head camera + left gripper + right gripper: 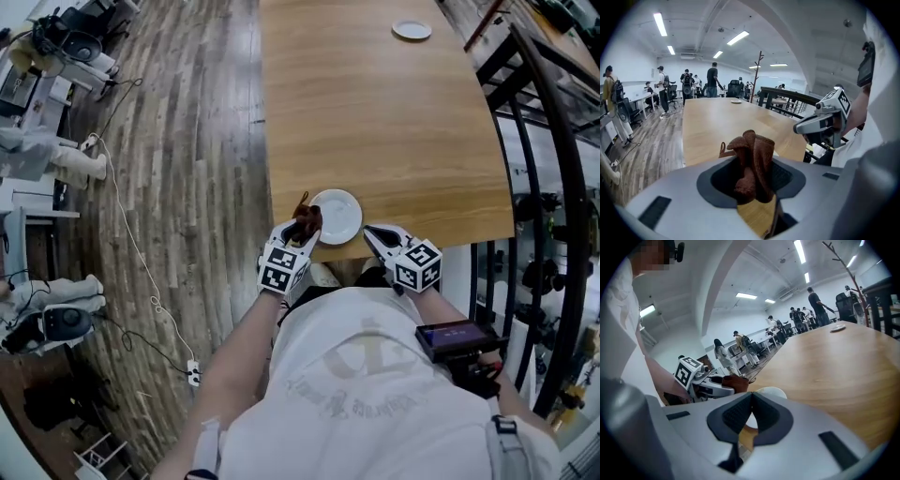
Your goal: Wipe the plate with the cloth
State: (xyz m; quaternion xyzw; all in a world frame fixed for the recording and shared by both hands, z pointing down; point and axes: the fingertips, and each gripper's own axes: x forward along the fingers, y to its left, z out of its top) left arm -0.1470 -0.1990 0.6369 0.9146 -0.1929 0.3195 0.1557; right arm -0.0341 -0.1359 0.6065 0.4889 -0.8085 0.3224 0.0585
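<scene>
A white plate (337,216) lies at the near edge of the wooden table (375,112). My left gripper (302,232) is at the plate's left rim, shut on a bunched brown cloth (307,222). In the left gripper view the cloth (753,157) stands up between the jaws of the left gripper (752,174). My right gripper (377,237) hangs just off the table edge to the right of the plate, shut and holding nothing. In the right gripper view its jaws (752,395) meet, with the plate (771,392), the cloth (735,380) and the left gripper (708,386) beyond them.
A second small white plate (412,30) sits at the table's far end. A black metal railing (525,122) runs along the right side. Wood floor with a white cable (131,244) lies to the left. People stand far off in the room (712,79).
</scene>
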